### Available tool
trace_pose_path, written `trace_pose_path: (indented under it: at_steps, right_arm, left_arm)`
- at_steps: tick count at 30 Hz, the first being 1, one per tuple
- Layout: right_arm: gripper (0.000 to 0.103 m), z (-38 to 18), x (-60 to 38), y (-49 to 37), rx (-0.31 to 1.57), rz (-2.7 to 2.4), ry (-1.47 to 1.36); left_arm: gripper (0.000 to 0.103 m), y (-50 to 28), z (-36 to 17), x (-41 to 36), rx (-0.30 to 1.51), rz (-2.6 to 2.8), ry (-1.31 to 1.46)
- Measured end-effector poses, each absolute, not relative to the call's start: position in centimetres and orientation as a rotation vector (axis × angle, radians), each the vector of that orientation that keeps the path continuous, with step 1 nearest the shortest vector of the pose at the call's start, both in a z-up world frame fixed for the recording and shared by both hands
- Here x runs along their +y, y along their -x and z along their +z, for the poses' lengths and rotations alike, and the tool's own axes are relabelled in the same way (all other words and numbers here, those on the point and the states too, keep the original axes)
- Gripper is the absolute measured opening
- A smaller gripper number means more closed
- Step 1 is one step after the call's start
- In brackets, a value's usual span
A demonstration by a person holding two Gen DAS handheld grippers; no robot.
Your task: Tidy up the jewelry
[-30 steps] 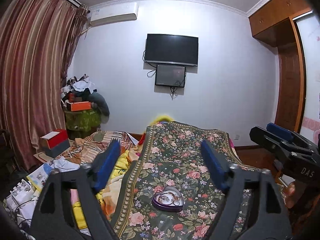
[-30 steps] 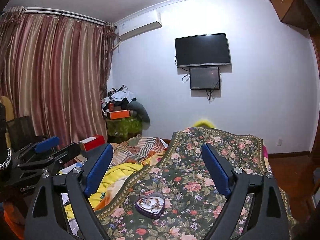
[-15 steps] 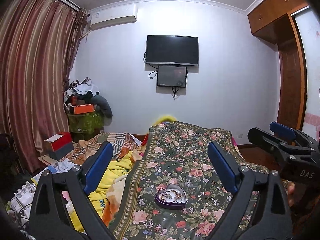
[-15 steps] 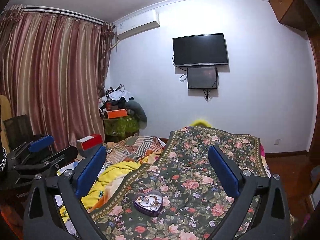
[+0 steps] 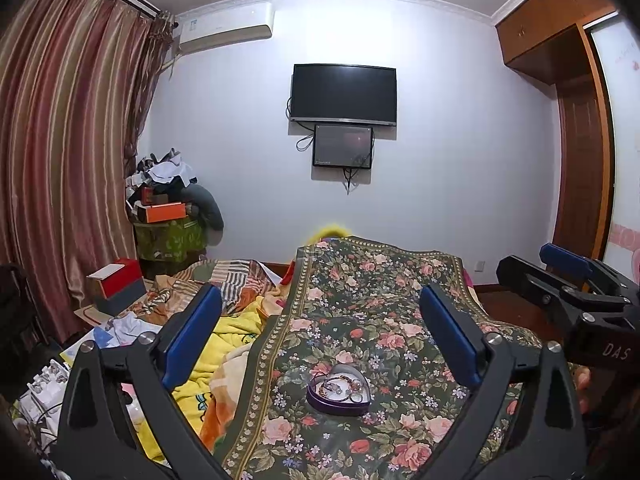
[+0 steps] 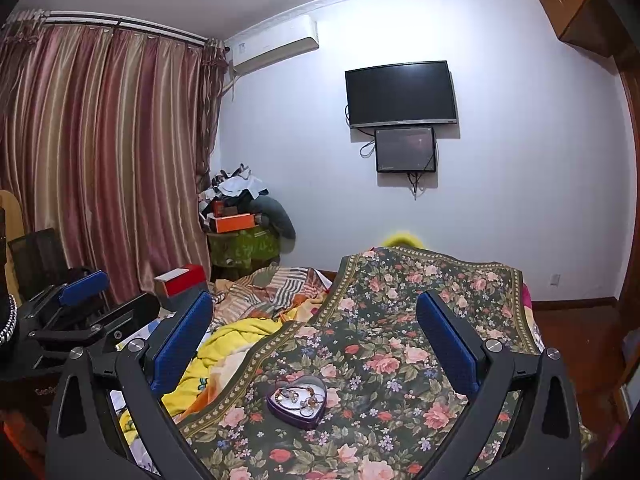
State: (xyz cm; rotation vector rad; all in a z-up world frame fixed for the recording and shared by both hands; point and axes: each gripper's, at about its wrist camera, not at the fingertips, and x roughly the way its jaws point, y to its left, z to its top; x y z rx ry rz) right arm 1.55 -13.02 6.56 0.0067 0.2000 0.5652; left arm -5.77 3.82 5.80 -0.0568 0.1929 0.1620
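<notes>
Purple heart box [image 5: 339, 394] with jewelry [image 5: 342, 385] lies on the floral cloth [image 5: 372, 320], below and between both grippers.

Blue pads [image 5: 192, 334] of the left gripper [image 5: 322, 336] stand wide apart and hold nothing; the box sits lower in the gap between its 2 fingers, a little right of the middle, not touching them. In the right wrist view the right gripper [image 6: 312, 342] is spread wide too and grips nothing, and the box [image 6: 298, 400] lies under the gap, nearer to its left finger [image 6: 180, 344]. Each gripper appears at the edge of the other's view, beside it. Rings and a chain fill the box; I cannot tell the single pieces.
</notes>
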Motion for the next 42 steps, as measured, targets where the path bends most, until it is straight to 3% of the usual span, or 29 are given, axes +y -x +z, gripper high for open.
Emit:
trace_pose_path:
  at_steps: [42]
  right_arm:
    - [0.101, 6.3, -13.3, -2.0, 0.232, 0.559, -0.007]
  left_arm:
    - [0.103, 4.7, 5.3, 4.1, 0.228, 0.133, 0.092]
